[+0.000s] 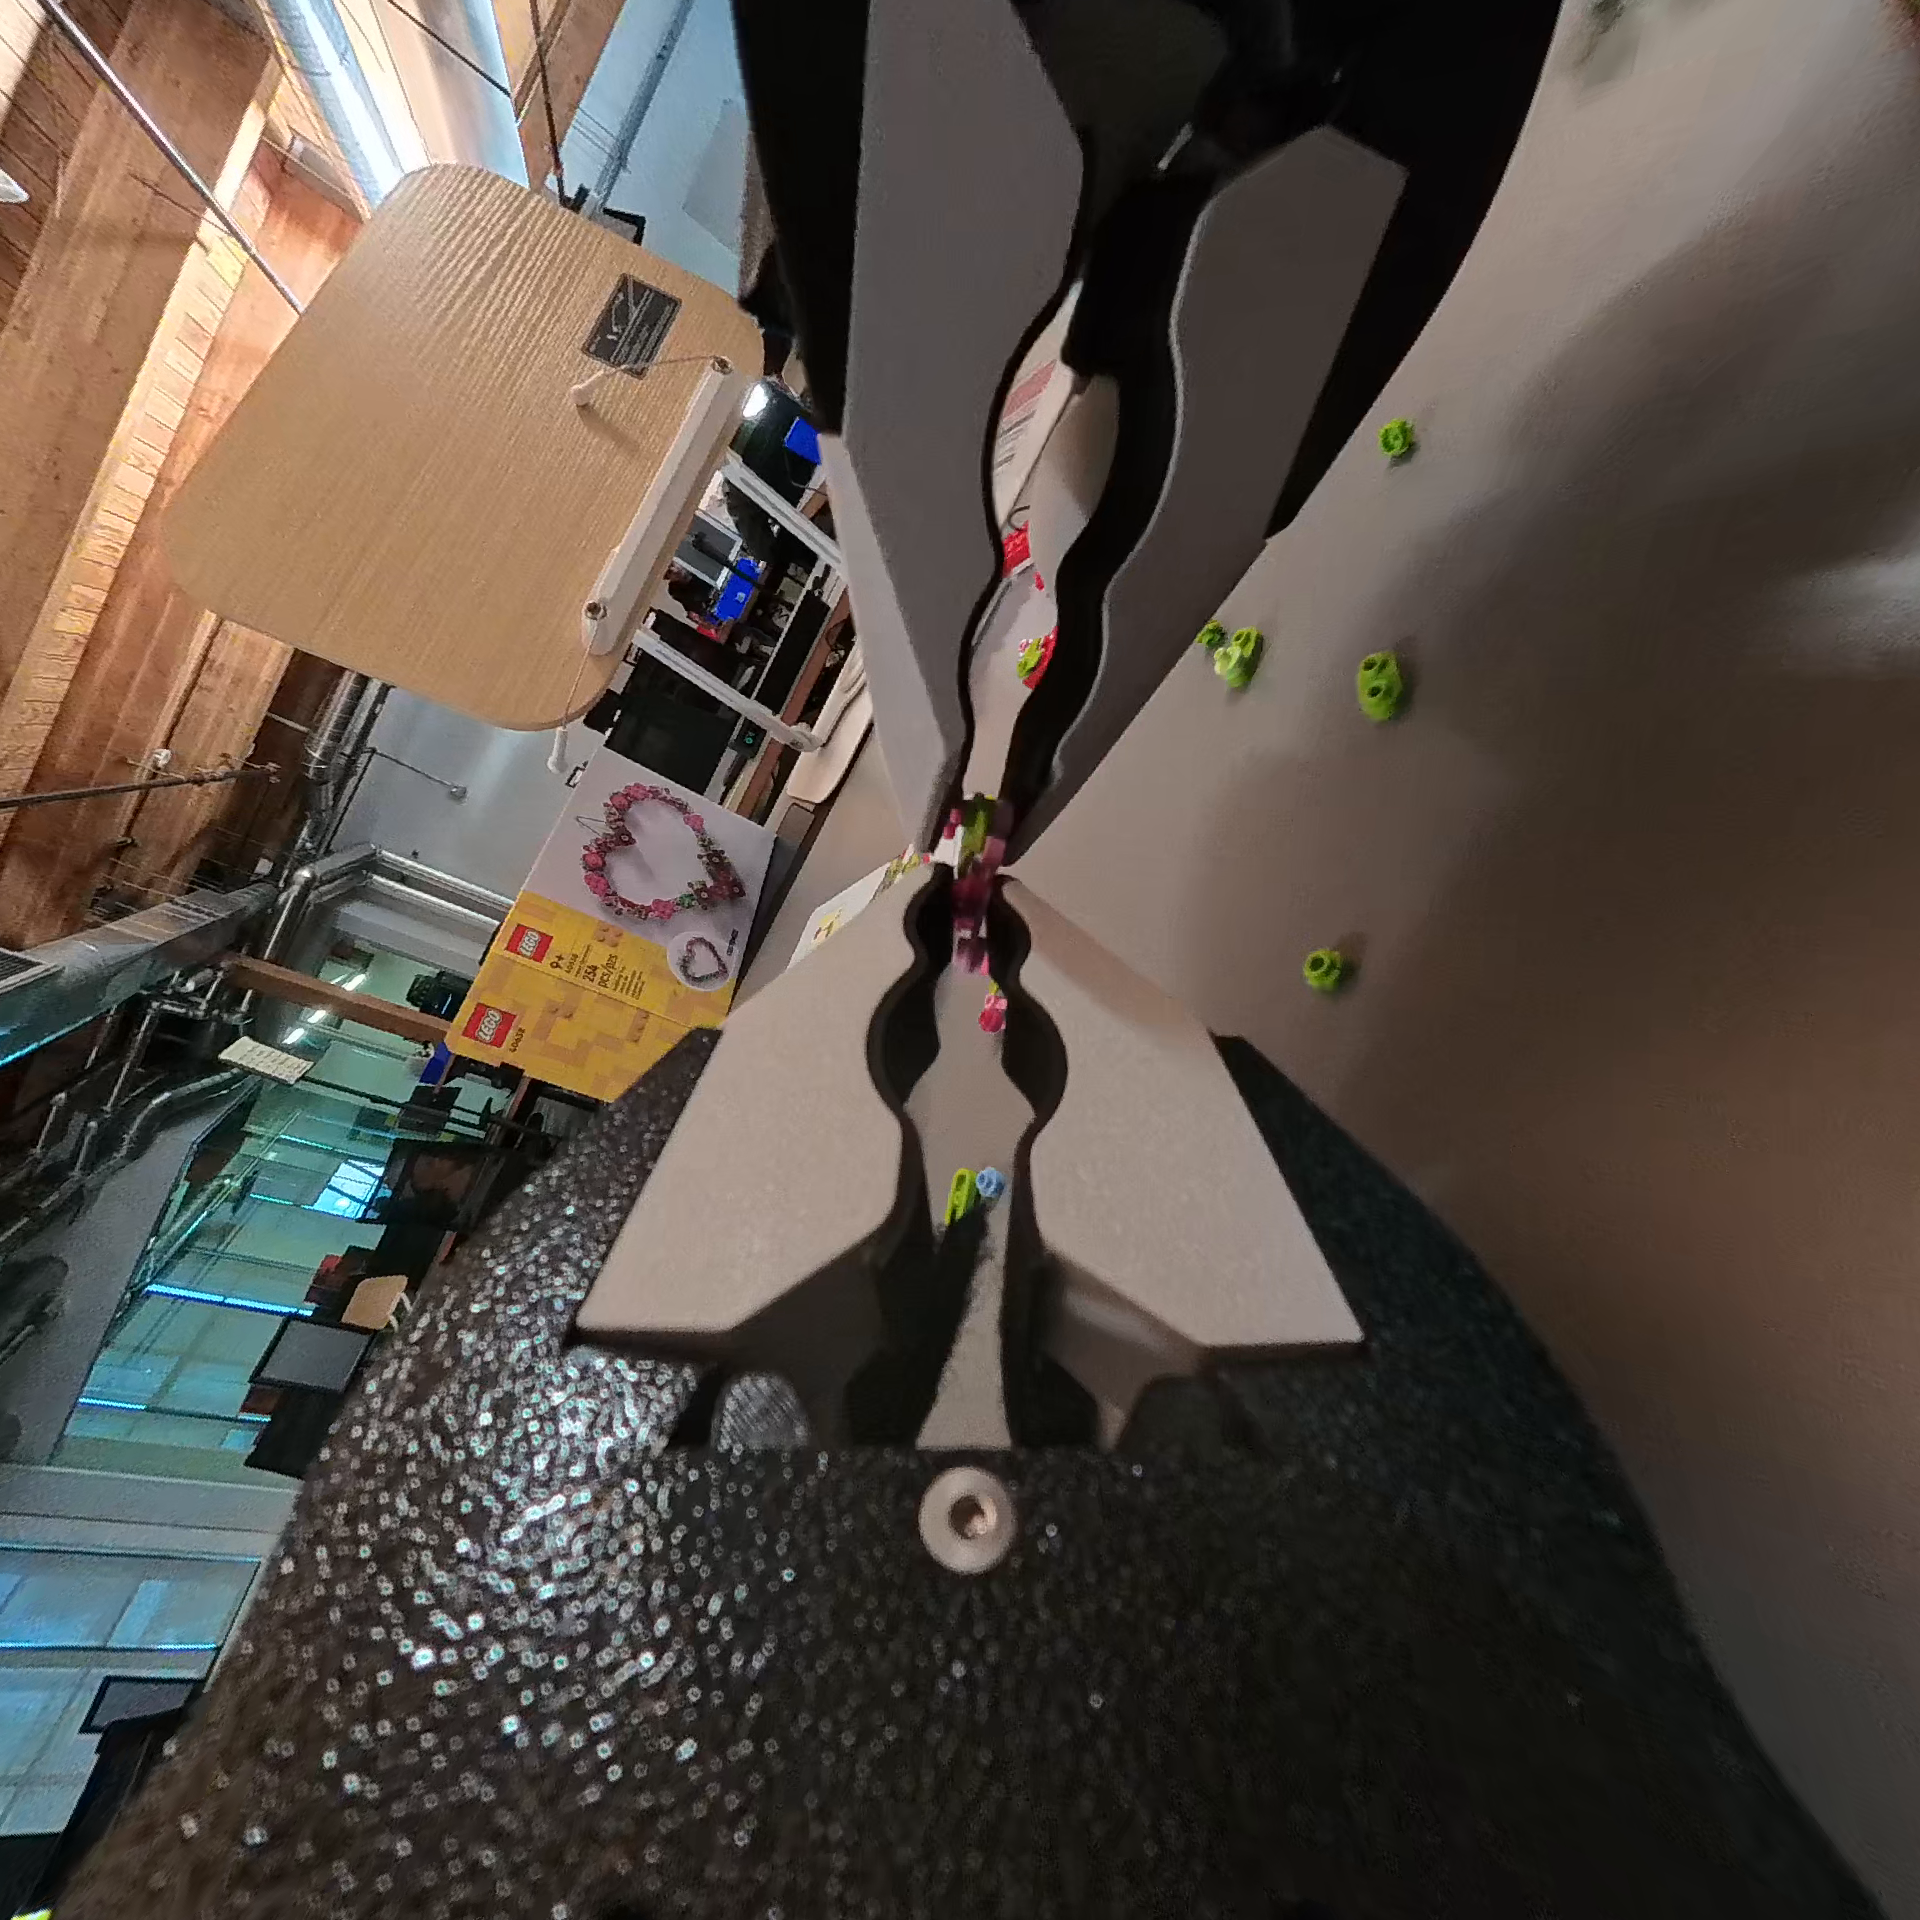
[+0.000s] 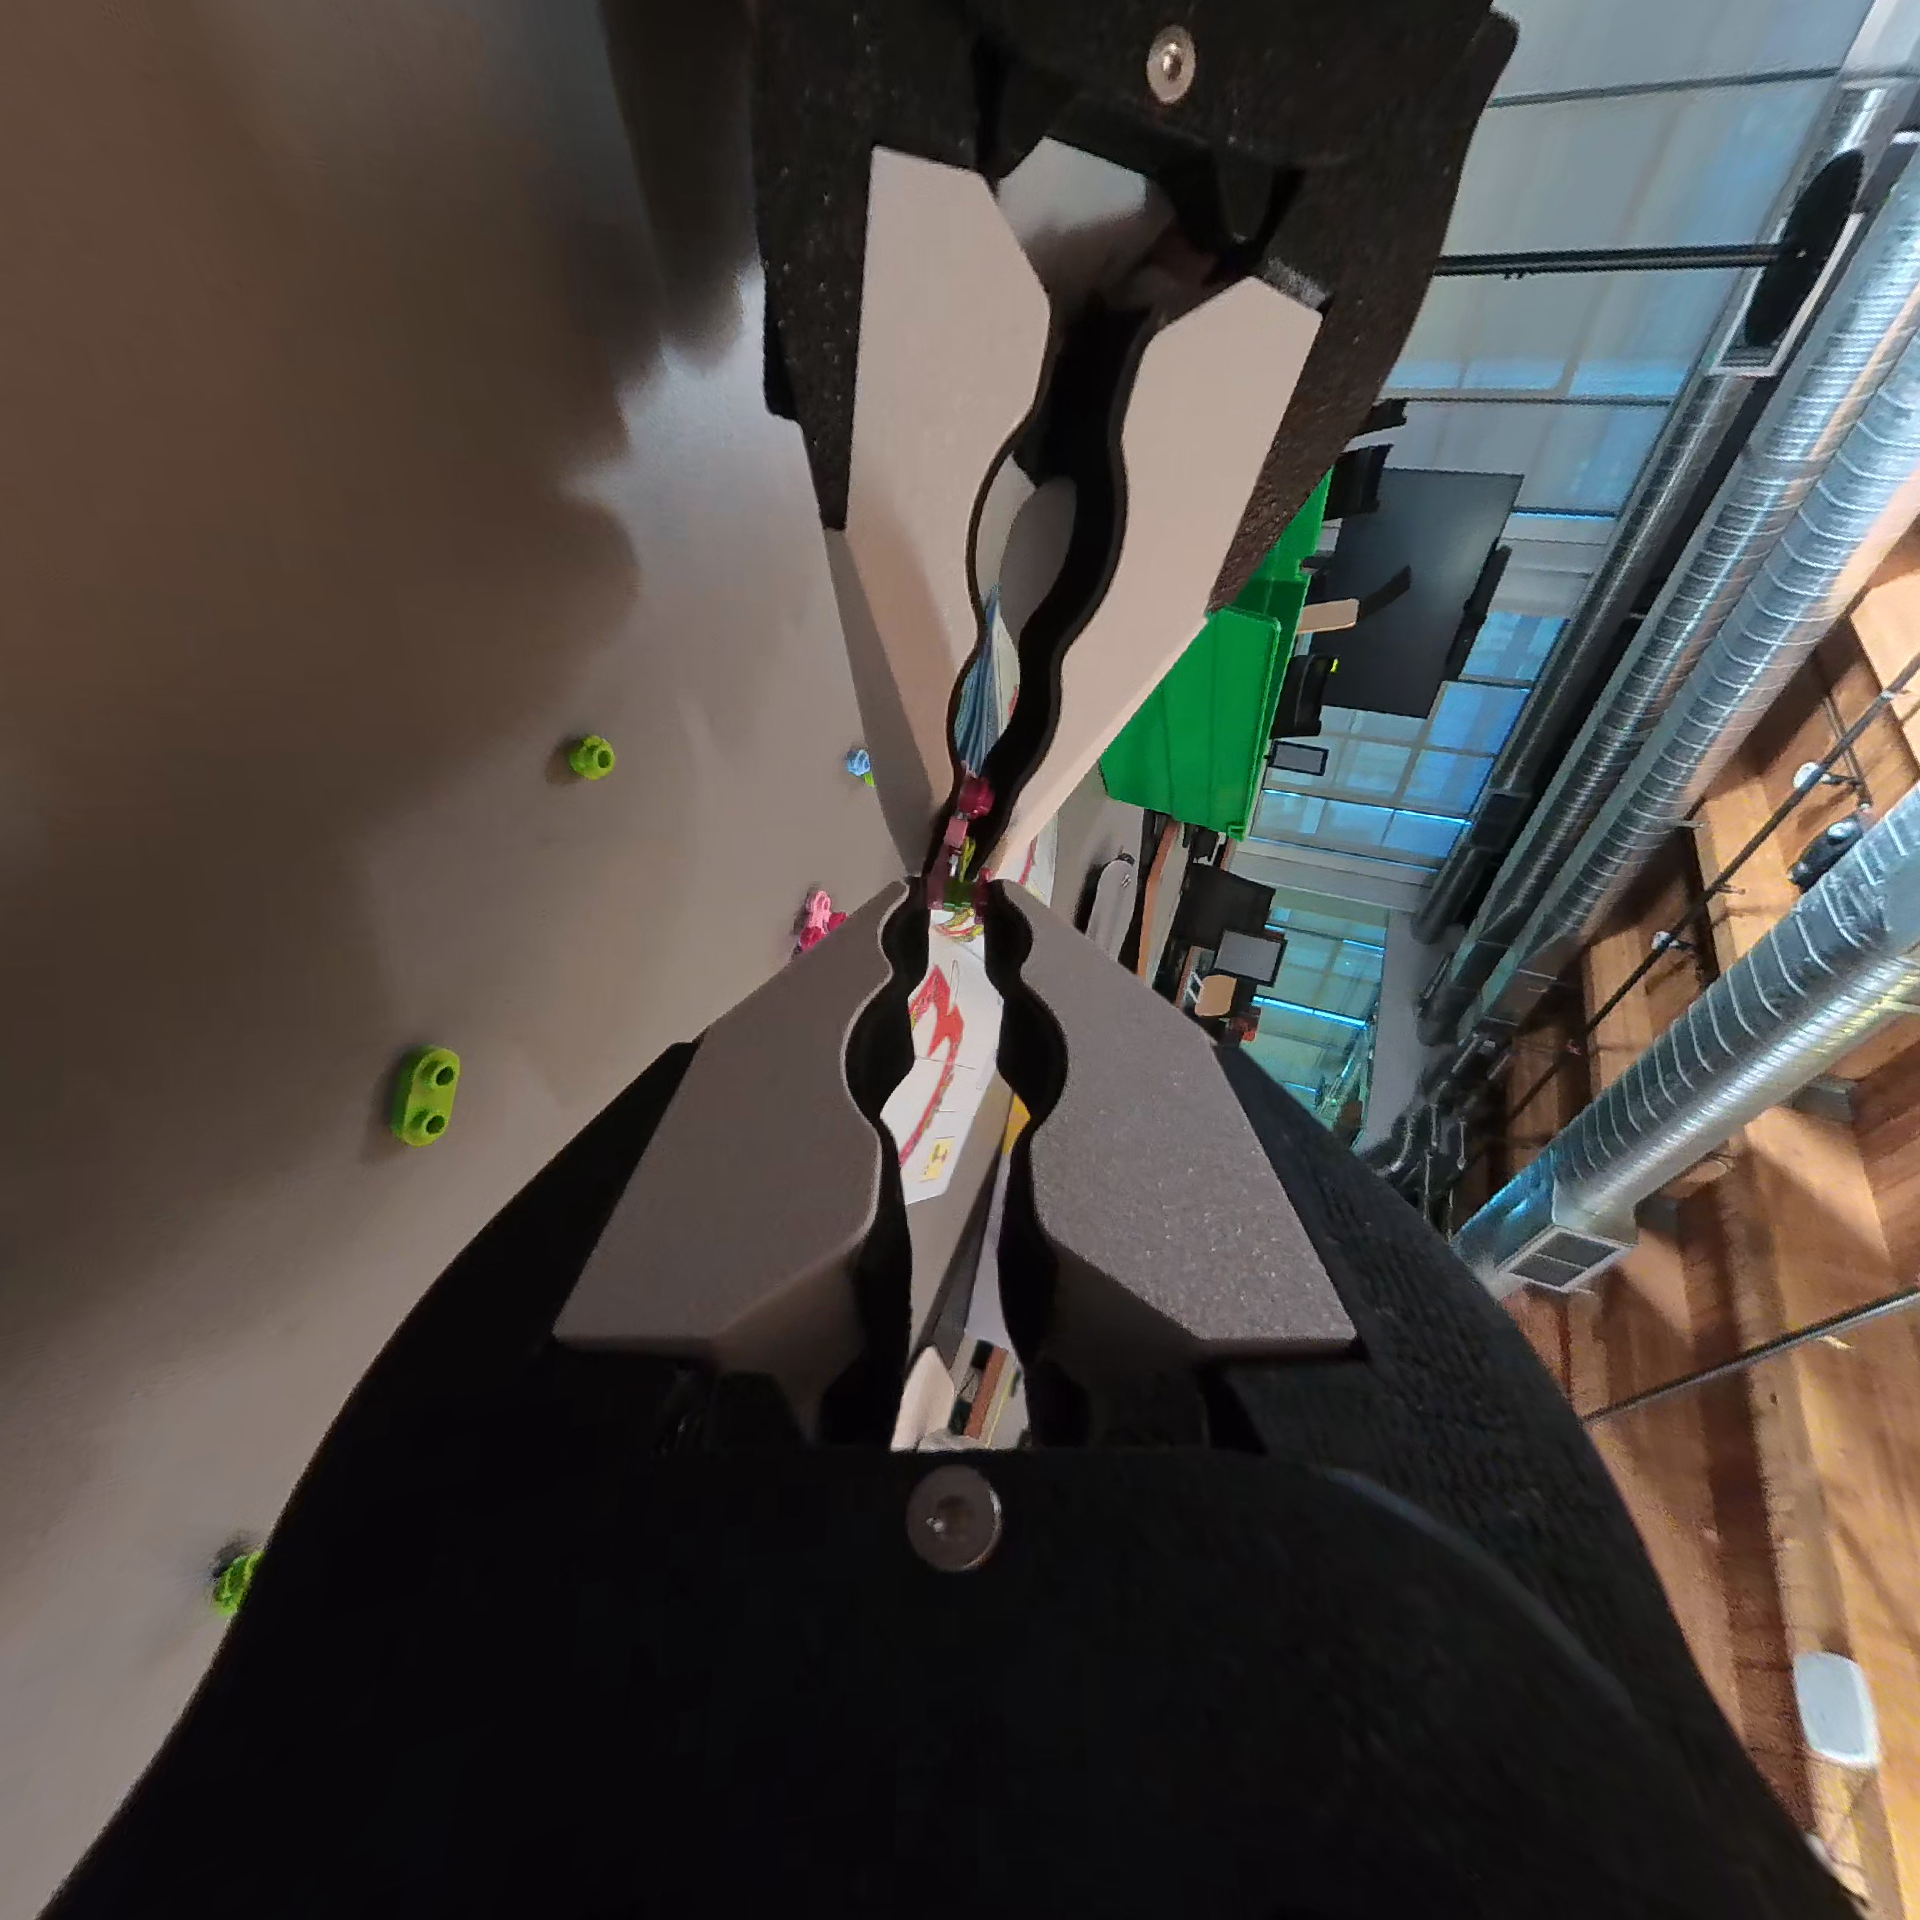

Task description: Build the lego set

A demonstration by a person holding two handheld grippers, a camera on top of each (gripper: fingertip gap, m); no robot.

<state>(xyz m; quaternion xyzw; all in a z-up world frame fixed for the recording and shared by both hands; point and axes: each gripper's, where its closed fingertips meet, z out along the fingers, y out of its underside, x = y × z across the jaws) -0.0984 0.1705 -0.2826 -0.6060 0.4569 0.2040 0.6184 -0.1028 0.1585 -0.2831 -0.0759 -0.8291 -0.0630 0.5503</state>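
Observation:
My two grippers meet tip to tip above the grey table [image 1: 1558, 831]. My left gripper [image 1: 971, 902] rises from the bottom of the left wrist view and is shut on the dark magenta end of a small Lego assembly [image 1: 971, 920]. My right gripper [image 1: 982, 823] comes in from the top, shut on the lime green end of the assembly. In the right wrist view my right gripper [image 2: 951, 896] is at the bottom, the left gripper [image 2: 966, 808] is at the top, and the magenta and green assembly [image 2: 971, 800] is pinched between them. Most of it is hidden by the fingers.
Loose lime green pieces [image 1: 1380, 686] [image 2: 426, 1094] lie scattered on the table, with a pink piece [image 2: 819, 920] and a blue one [image 2: 858, 764]. An instruction booklet [image 2: 951, 1049] lies behind the grippers. The set's box [image 1: 623, 935] and a green bin [image 2: 1205, 717] stand at the table's far edge.

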